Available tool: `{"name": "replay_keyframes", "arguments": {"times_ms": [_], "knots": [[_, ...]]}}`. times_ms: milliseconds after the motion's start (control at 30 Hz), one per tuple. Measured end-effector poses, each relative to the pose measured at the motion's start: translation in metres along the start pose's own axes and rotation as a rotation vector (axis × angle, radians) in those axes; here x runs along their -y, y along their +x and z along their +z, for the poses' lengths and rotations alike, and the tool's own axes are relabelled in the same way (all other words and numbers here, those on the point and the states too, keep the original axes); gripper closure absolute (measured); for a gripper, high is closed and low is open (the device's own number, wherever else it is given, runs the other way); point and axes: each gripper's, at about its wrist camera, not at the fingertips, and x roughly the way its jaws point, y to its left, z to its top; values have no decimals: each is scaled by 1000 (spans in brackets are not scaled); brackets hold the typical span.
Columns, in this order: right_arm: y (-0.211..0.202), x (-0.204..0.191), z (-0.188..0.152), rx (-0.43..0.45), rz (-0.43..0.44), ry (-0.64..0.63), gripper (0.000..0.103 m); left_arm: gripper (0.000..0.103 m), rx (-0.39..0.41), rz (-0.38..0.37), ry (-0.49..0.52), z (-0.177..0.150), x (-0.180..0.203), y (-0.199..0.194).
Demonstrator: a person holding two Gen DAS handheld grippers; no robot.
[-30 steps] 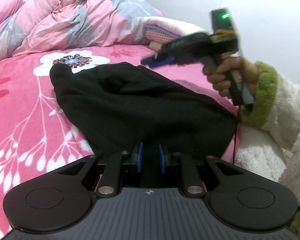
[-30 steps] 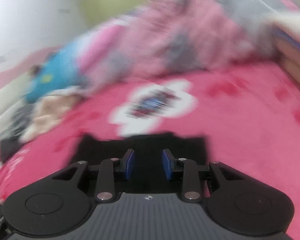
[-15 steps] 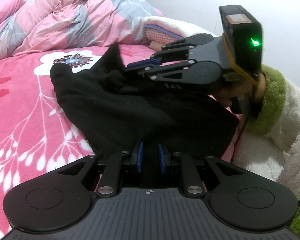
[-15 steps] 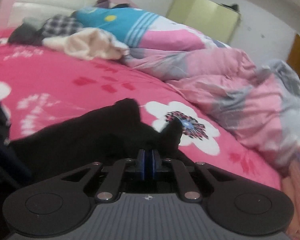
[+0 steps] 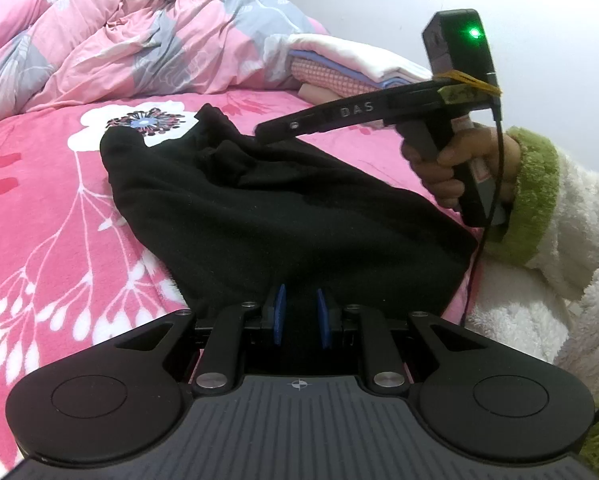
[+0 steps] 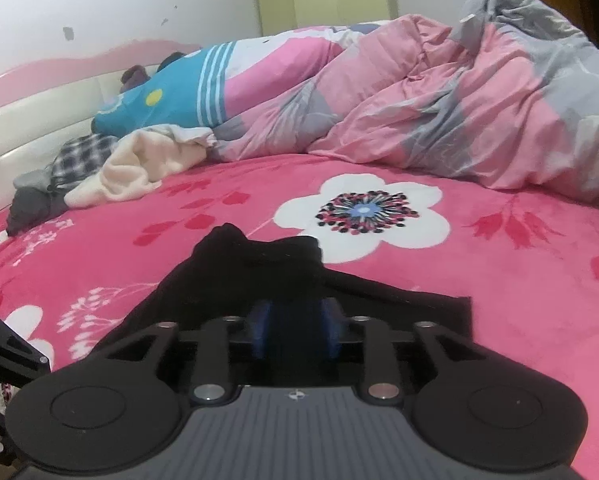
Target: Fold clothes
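**Black garment pinned at one end, far end just let loose**

The black garment [image 5: 283, 216] lies on the pink bed [image 5: 39, 208], running from 6 o'clock toward 11 in the left wrist view. The left gripper [image 5: 299, 314] has its fingers clenched on the near hem, probably anchoring it so the cloth stays taut. The right gripper [image 6: 295, 330] hovers over the bunched far end; its fingers are opening, black cloth beneath them but seemingly not pinched. Open bedspread lies at 9 o'clock; the quilt [image 5: 139, 36] crowds 12, a folded stack [image 5: 339, 68] at 1.
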Motion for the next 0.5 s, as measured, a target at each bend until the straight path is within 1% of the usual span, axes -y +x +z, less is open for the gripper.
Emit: {"name": "replay_keyframes", "arguments": {"times_ms": [100, 133, 167, 233, 333, 367, 400, 467, 500], "knots": [[10, -10, 1, -21, -4, -48, 64, 86, 1, -1, 0, 0, 0, 0], [14, -9, 1, -32, -12, -44, 61, 86, 1, -1, 0, 0, 0, 0], [18, -7, 1, -43, -19, -32, 61, 86, 1, -2, -1, 0, 0, 0], [24, 4, 1, -64, -4, 48, 61, 86, 2, -3, -1, 0, 0, -1], [32, 29, 0, -97, 50, 218, 61, 86, 3, -3, -3, 0, 0, -1], [33, 35, -2, -101, 68, 254, 62, 86, 4, -3, -4, -1, 1, -1], [32, 35, -2, -97, 75, 257, 68, 86, 4, -3, -4, -1, 1, -1], [28, 28, -1, -80, 71, 209, 74, 86, 4, -2, -4, -1, 2, -2], [25, 20, 0, -65, 63, 162, 82, 86, 4, -1, -5, -1, 2, -1]]}}
